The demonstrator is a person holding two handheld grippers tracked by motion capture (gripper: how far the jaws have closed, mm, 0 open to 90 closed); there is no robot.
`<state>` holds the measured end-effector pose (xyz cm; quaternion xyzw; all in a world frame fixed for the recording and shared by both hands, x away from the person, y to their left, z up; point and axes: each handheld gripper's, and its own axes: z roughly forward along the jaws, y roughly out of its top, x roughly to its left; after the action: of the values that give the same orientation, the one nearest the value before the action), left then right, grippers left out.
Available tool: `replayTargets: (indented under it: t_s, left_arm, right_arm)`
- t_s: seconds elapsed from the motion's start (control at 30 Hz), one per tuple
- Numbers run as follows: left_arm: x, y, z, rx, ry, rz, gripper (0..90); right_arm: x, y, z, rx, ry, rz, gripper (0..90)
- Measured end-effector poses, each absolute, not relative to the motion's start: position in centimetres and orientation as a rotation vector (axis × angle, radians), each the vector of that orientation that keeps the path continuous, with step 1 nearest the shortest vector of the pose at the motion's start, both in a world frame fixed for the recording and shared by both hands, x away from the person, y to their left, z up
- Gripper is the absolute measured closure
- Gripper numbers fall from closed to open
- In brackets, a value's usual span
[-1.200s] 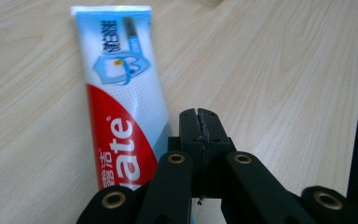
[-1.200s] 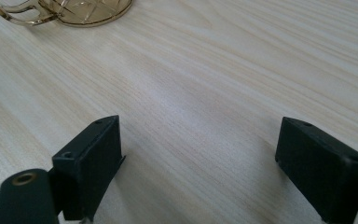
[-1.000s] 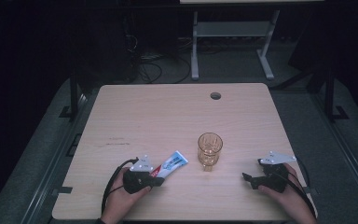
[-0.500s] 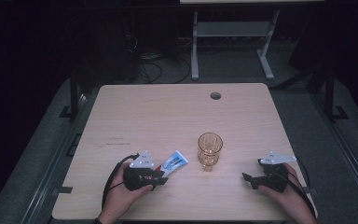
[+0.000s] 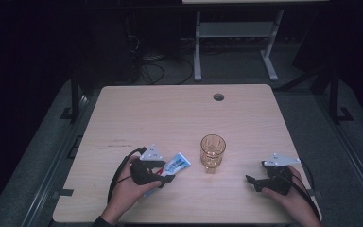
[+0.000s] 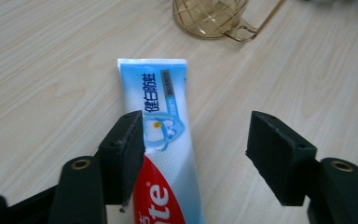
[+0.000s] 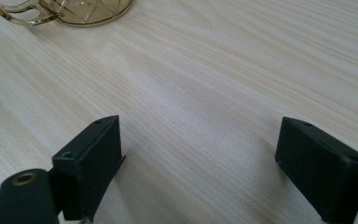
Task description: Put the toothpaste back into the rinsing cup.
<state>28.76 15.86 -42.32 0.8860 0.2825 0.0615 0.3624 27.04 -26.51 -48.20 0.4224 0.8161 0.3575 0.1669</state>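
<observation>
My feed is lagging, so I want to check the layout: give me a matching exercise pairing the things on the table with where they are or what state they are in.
Column 1:
1. blue, white and red toothpaste tube
2. amber ribbed glass cup
3. right gripper
4. round hole in the wooden table

Column 2:
a. far edge of the table
b. open over bare wood
c. upright, mid-table
d. lying between the left gripper jaws

Pairs: 1-d, 2-c, 3-b, 4-a

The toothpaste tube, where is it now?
In the high view, the toothpaste tube lies on the table, near its front edge, between the open left gripper and the amber glass.
</observation>
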Motion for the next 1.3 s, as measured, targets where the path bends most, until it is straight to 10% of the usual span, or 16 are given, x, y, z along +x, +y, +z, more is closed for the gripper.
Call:
replayTargets:
  t_s: [1.3]
  left_arm:
    - [32.9, 11.7, -45.5, 2.464, 0.804, 0.256, 30.8]
  right_arm:
    - [27.0, -26.5, -48.2, 1.202, 2.322, 1.018, 13.5]
